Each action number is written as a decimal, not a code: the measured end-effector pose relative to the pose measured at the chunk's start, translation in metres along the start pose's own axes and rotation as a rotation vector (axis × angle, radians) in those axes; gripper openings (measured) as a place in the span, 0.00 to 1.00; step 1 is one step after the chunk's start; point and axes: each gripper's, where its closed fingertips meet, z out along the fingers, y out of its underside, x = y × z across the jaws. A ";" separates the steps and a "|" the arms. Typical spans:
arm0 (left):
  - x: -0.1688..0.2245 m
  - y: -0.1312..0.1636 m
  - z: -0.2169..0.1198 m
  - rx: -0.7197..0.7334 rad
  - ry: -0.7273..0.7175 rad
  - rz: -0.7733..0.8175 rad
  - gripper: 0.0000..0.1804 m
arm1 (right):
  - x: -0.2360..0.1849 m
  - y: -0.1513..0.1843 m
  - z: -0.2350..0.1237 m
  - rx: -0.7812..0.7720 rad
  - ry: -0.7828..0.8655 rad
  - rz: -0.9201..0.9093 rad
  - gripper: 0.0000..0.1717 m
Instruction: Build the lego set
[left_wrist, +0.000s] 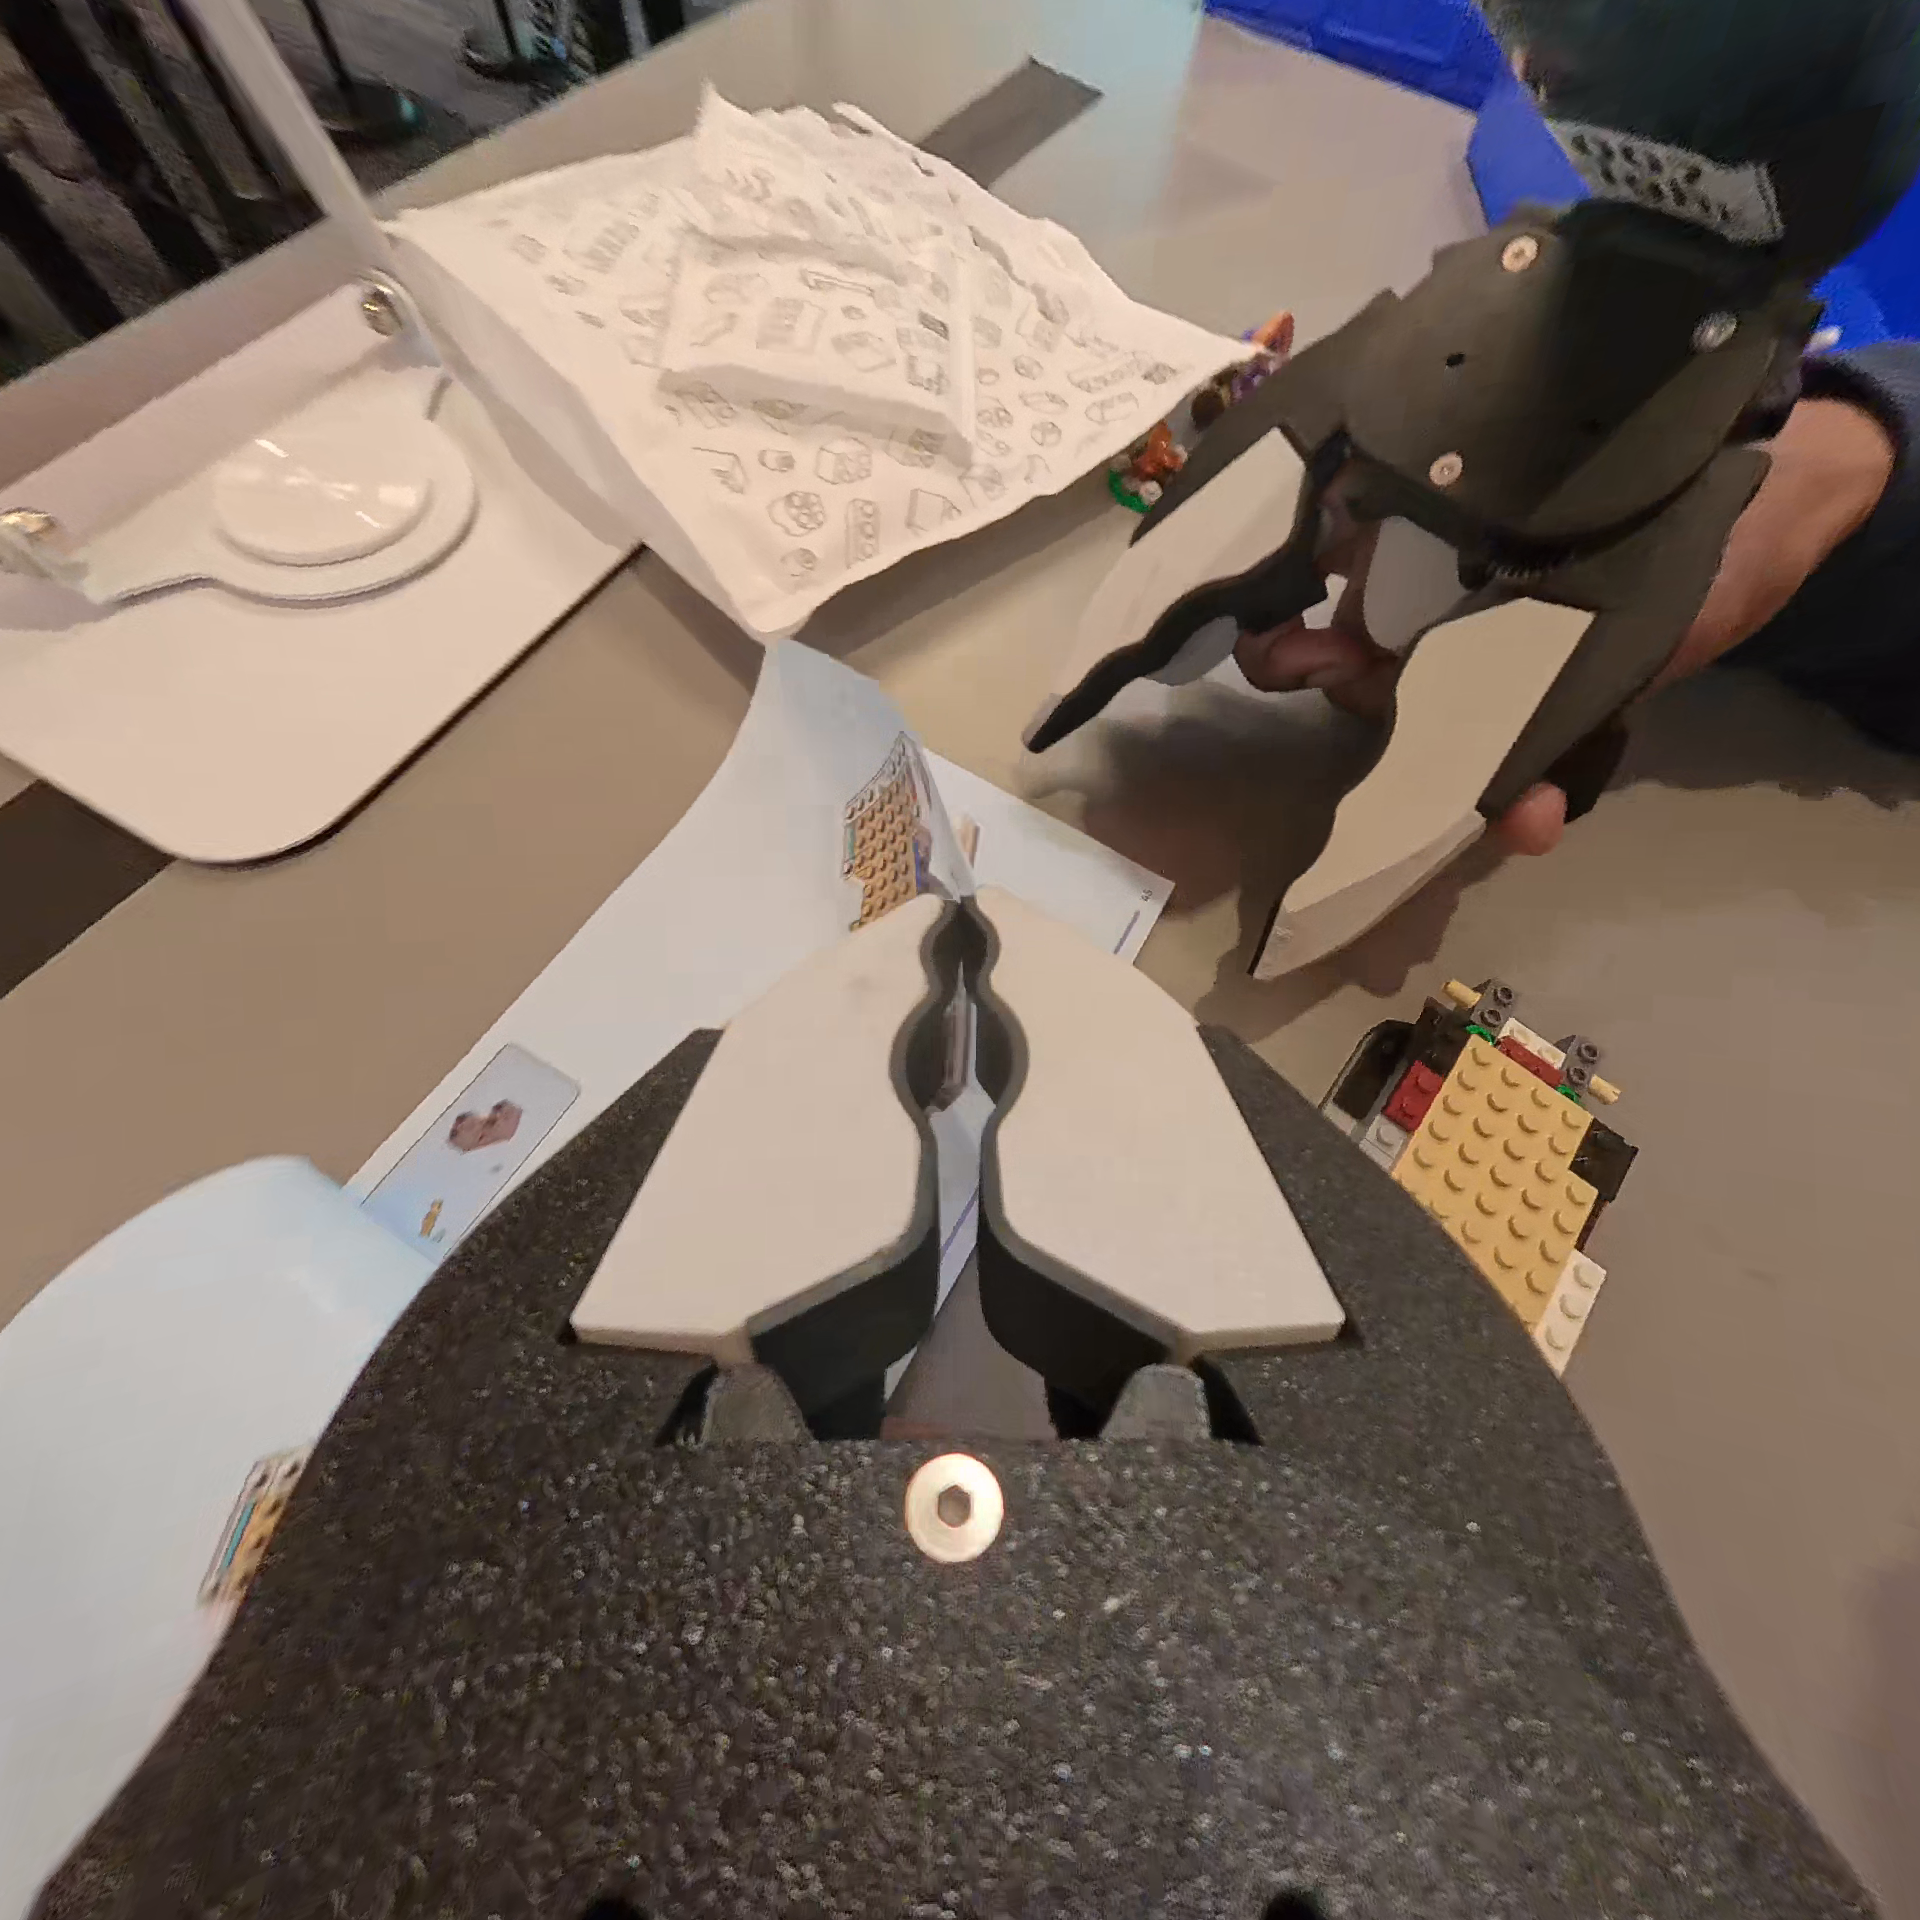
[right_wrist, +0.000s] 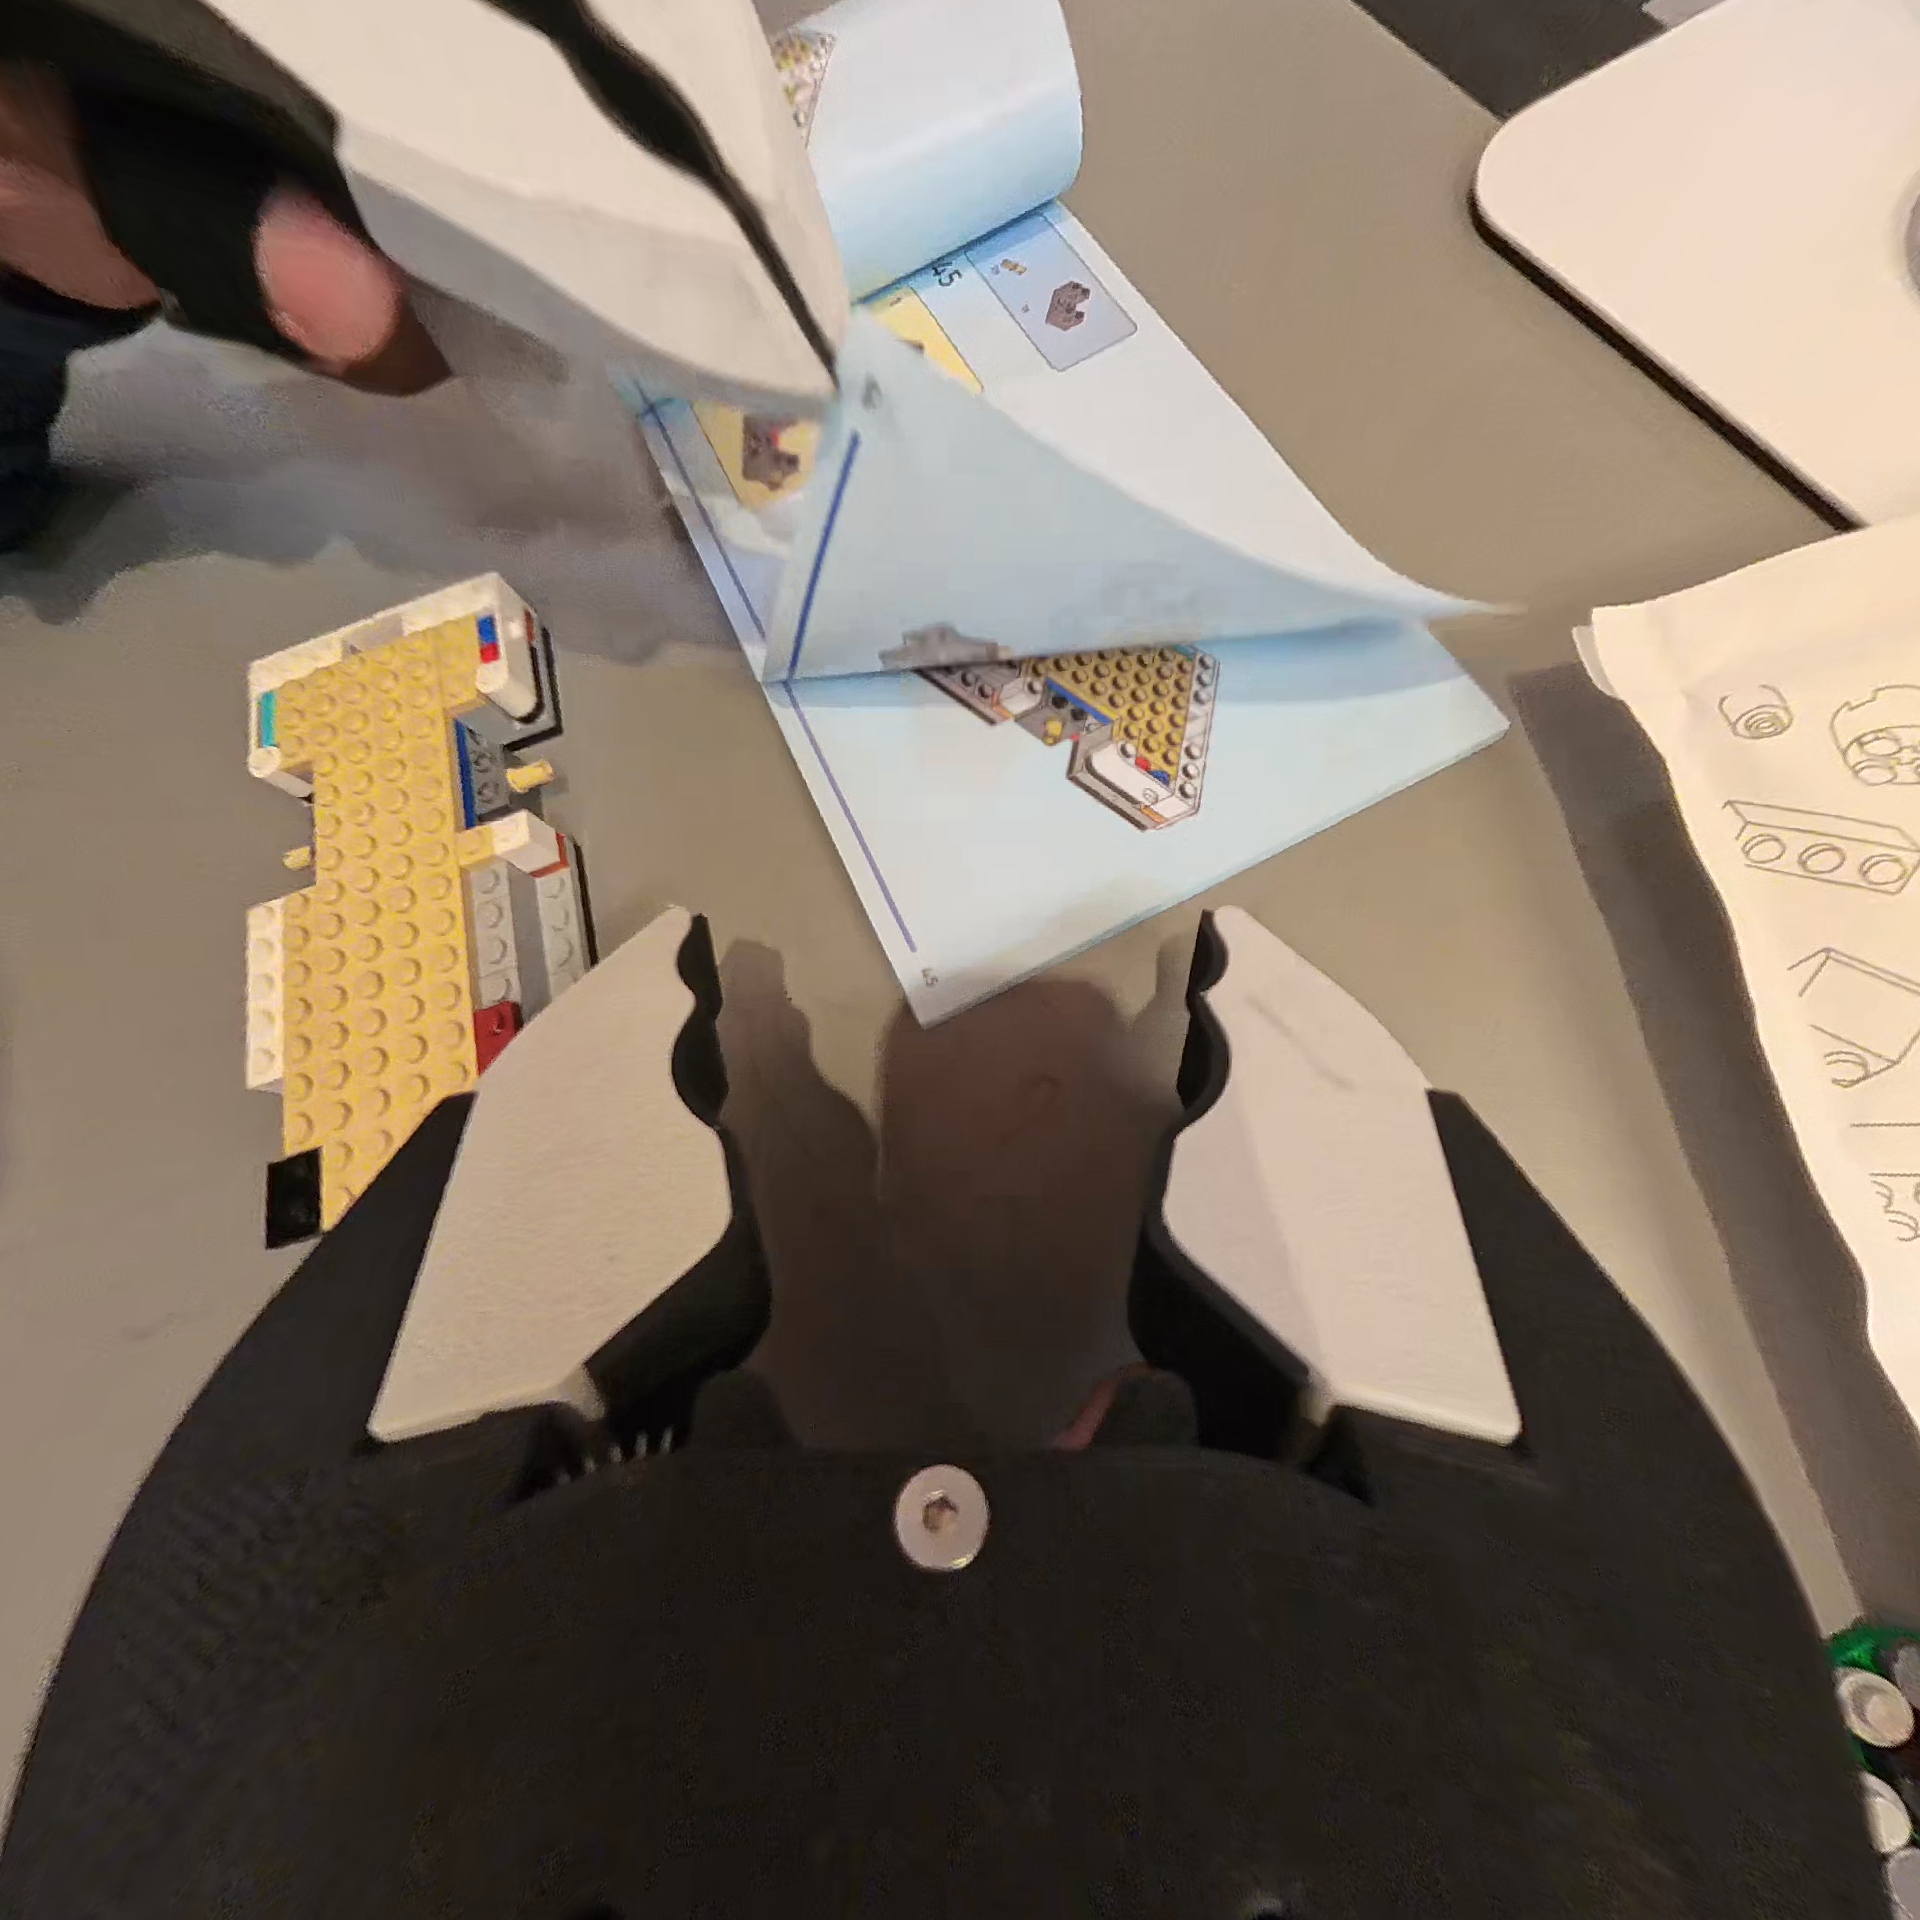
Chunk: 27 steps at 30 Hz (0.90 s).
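My left gripper (left_wrist: 961, 909) is shut on one light-blue page (left_wrist: 727, 883) of an open instruction booklet and holds its corner lifted off the table. The right wrist view shows the same: the left gripper (right_wrist: 821, 364) pinches the curled page (right_wrist: 1039, 540) above the booklet (right_wrist: 1039, 831). My right gripper (right_wrist: 951, 935) is open and empty, hovering over the grey table just short of the booklet's near corner. It also shows in the left wrist view (left_wrist: 1148, 852), held by a hand. A tan, white and grey brick model (right_wrist: 384, 883) lies left of its left finger, and shows in the left wrist view (left_wrist: 1496, 1153).
A white flat stand base (left_wrist: 208, 707) lies at the far left, also in the right wrist view (right_wrist: 1714, 208). White paper bags printed with brick drawings (left_wrist: 831, 343) are piled behind the booklet and lie at the right (right_wrist: 1787, 883). Small loose pieces (left_wrist: 1143, 468) lie by the bags. The left gripper's tips are roughly 8 cm from the right gripper's.
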 end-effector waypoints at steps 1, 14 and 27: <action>-0.004 -0.001 -0.008 0.028 -0.015 -0.020 0.00 | 0.000 -0.002 0.000 0.009 0.010 -0.008 0.51; -0.075 0.037 -0.119 0.161 -0.323 -0.263 0.00 | -0.001 -0.058 0.031 0.007 0.091 -0.109 0.48; -0.088 0.111 -0.166 -0.200 -0.548 -0.139 0.13 | -0.001 -0.079 0.097 -0.109 0.108 -0.147 0.47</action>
